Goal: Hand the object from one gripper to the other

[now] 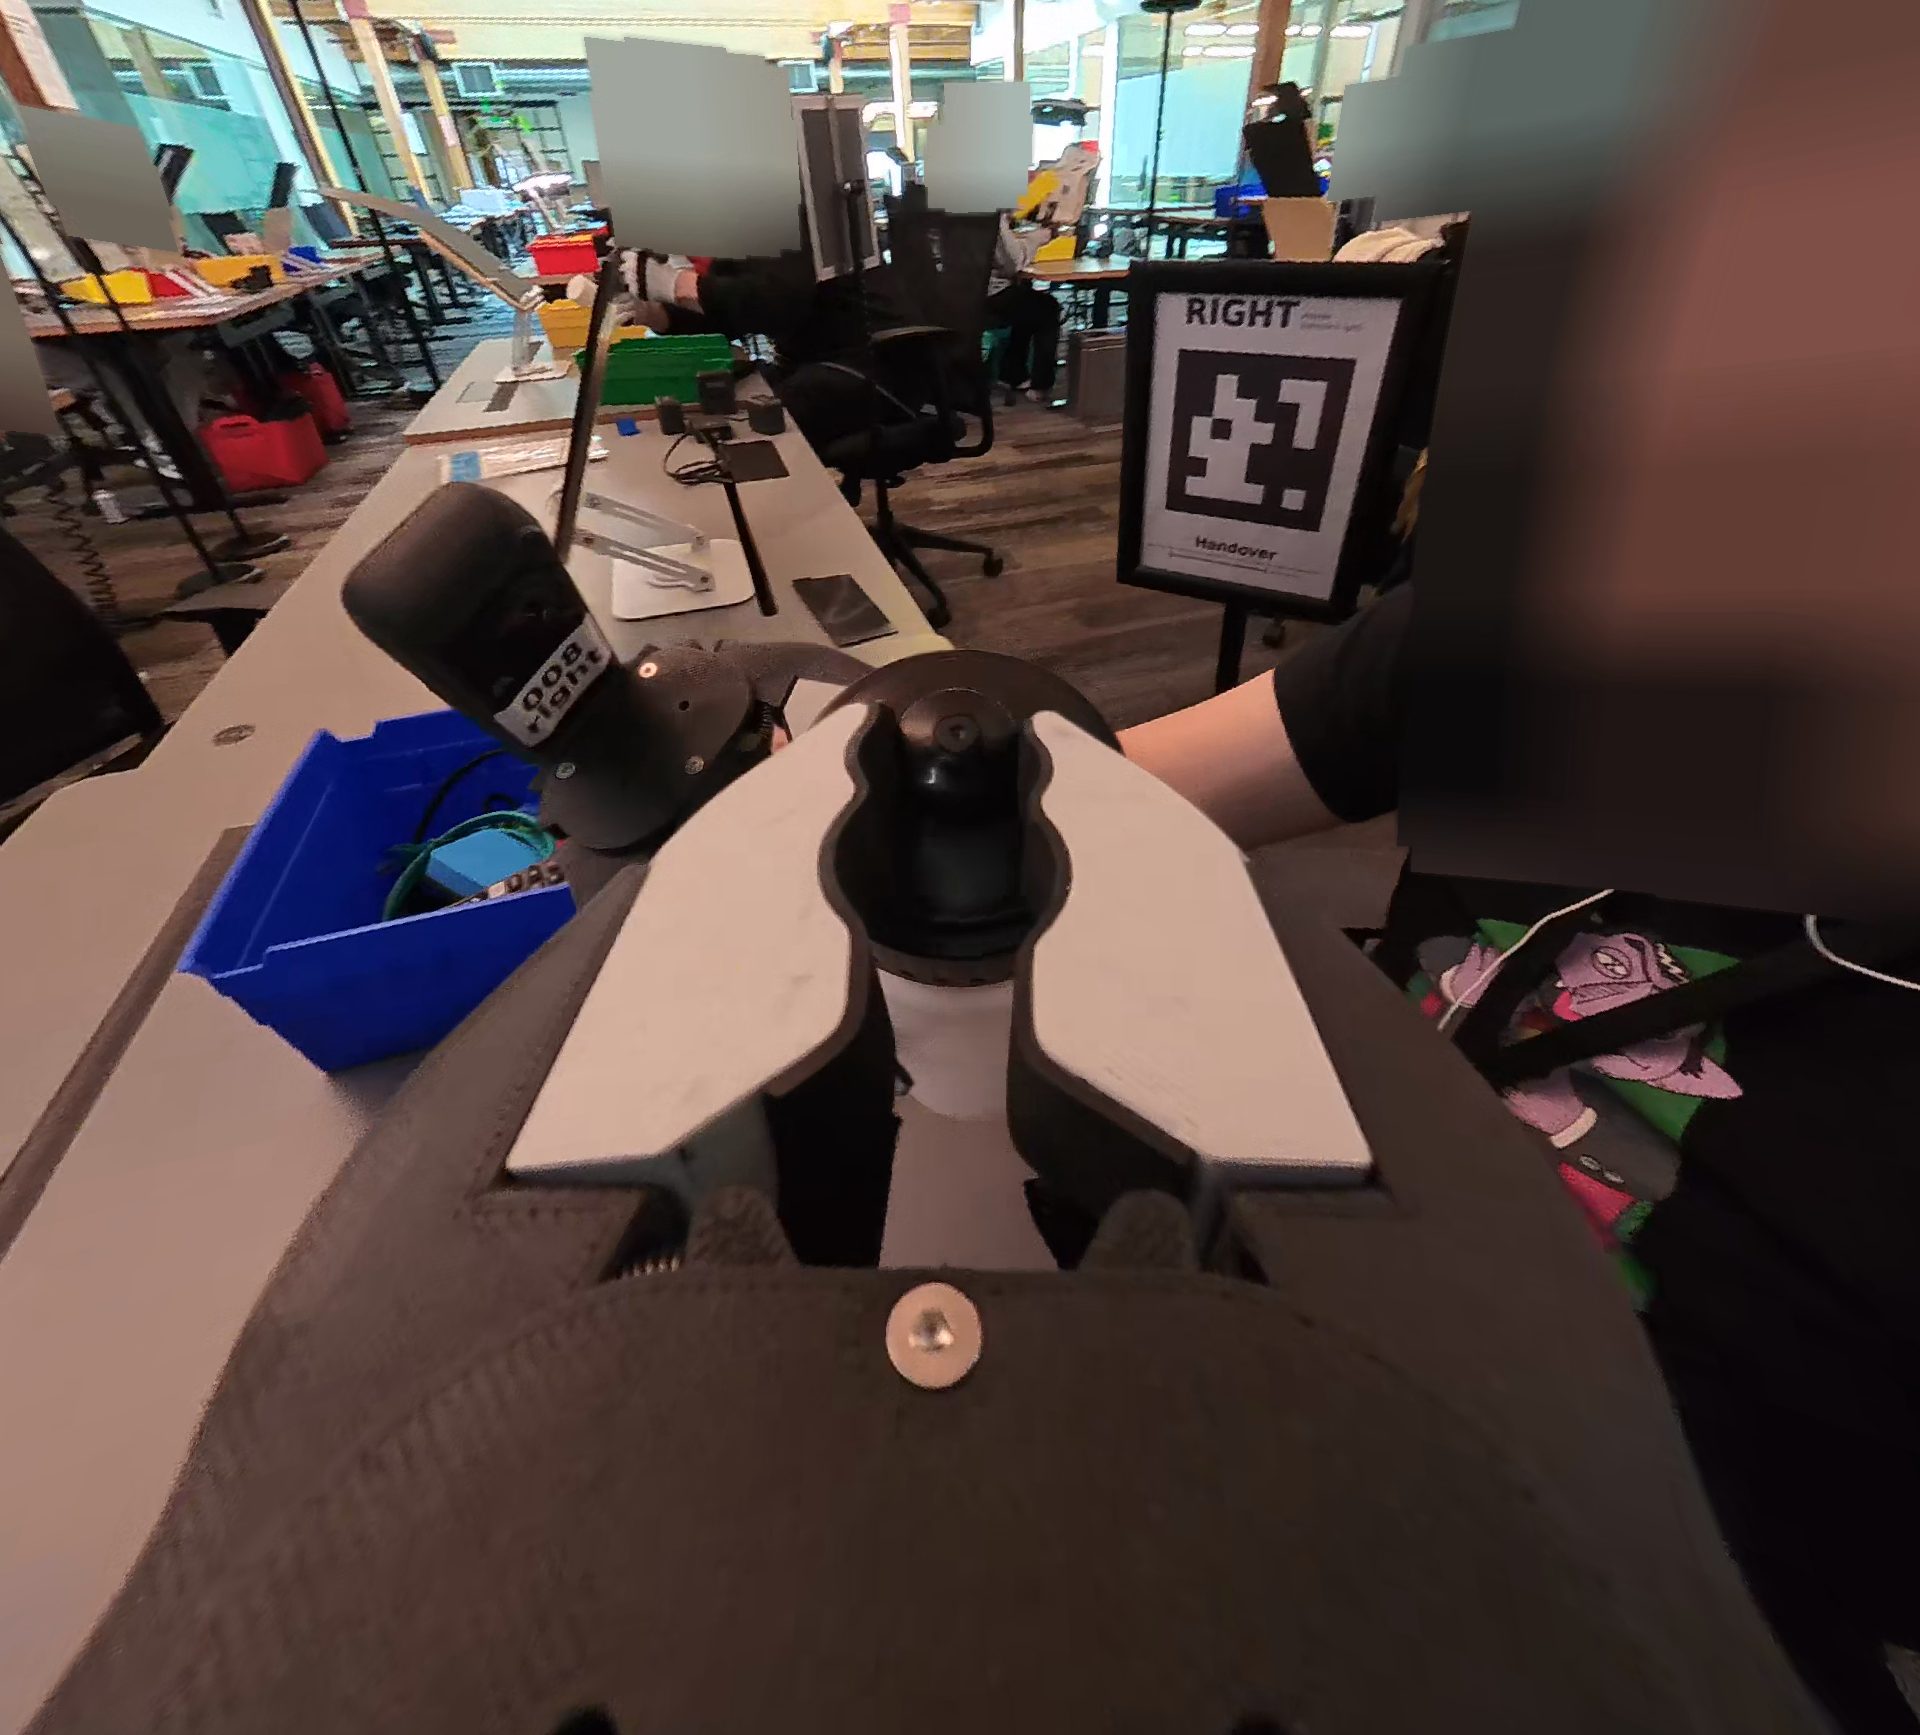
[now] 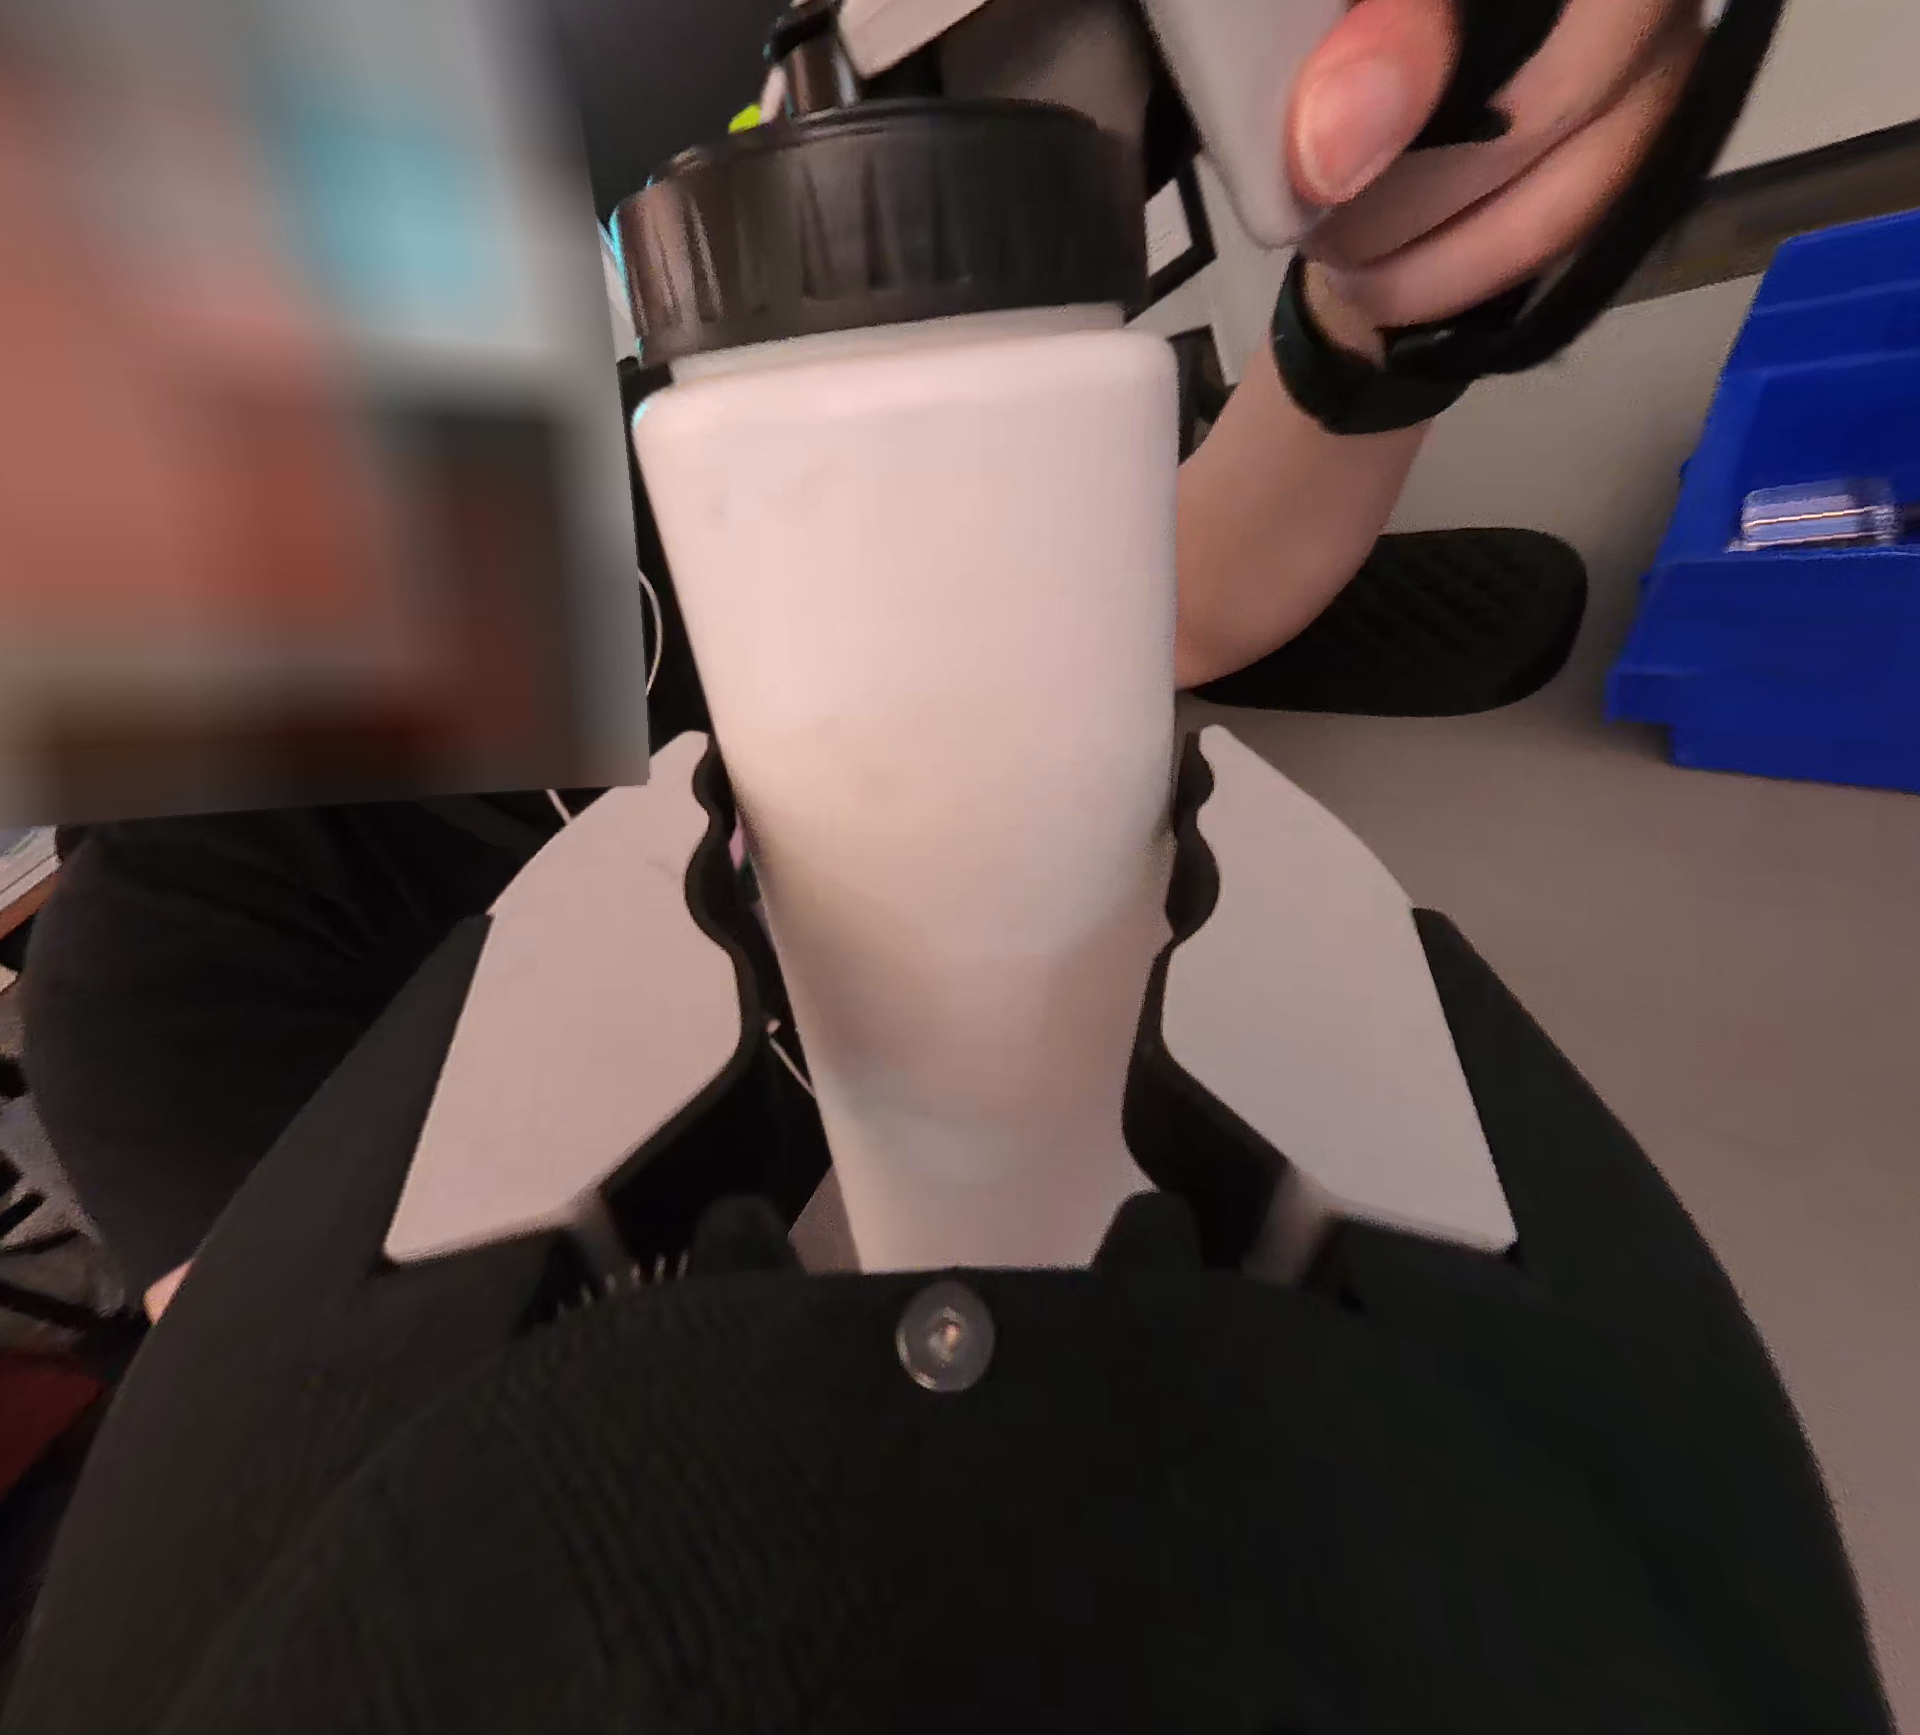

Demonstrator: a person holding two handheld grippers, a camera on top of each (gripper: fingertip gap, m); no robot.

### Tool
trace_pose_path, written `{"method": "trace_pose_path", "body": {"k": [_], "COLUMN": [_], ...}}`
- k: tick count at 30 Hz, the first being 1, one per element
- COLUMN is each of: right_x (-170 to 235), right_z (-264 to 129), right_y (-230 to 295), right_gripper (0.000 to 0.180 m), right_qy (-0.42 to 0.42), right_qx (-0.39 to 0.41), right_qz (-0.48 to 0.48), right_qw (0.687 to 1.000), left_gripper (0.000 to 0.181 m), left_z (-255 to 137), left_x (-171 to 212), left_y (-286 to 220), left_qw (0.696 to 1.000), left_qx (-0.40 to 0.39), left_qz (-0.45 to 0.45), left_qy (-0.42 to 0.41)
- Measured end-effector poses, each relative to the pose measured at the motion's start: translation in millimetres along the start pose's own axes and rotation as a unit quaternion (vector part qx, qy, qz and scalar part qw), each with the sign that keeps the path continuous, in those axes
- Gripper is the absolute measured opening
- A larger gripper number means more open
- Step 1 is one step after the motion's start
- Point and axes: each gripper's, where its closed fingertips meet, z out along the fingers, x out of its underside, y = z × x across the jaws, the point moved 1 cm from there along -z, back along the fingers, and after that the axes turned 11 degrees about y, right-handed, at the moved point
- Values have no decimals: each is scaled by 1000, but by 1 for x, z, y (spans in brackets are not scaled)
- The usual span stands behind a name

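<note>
Left of your left claw [image 1: 945, 750] you have a blue bin [image 1: 343, 906] on the grey tabletop [image 1: 125, 1166], with a teal box [image 1: 488, 859] and cables inside. Beyond it and to the right stands a black-framed sign [image 1: 1262, 438] on a post. Farther ahead a green bin [image 1: 665, 366], a desk lamp [image 1: 644, 532] and an office chair [image 1: 904, 428] sit well apart from the claw.
</note>
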Motion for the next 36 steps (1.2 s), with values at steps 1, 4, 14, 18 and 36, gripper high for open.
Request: {"method": "trace_pose_path", "body": {"k": [1,4,14,18,36], "right_x": [-1,1,-32,-43,-61], "right_z": [-2,-11,-73,-76,-44], "right_y": [-5,-20,-33,-40,-51], "right_gripper": [84,89,99,99,73], "right_qy": [-8,-19,-94,-91,-70], "right_qx": [7,44,311,387,438], "right_qz": [5,29,-62,-80,-110], "right_qw": [1000,998,944,914,889], "left_gripper": [22,22,22,22,22], "left_z": [0,0,-10,-16,-1], "left_x": [1,6,26,28,29], "left_y": [2,10,54,64,59], "left_qw": [1000,999,977,970,970], "left_qx": [-9,-31,-193,-224,-218], "left_qz": [0,2,-15,-35,-29], "left_qy": [5,14,90,92,104]}}
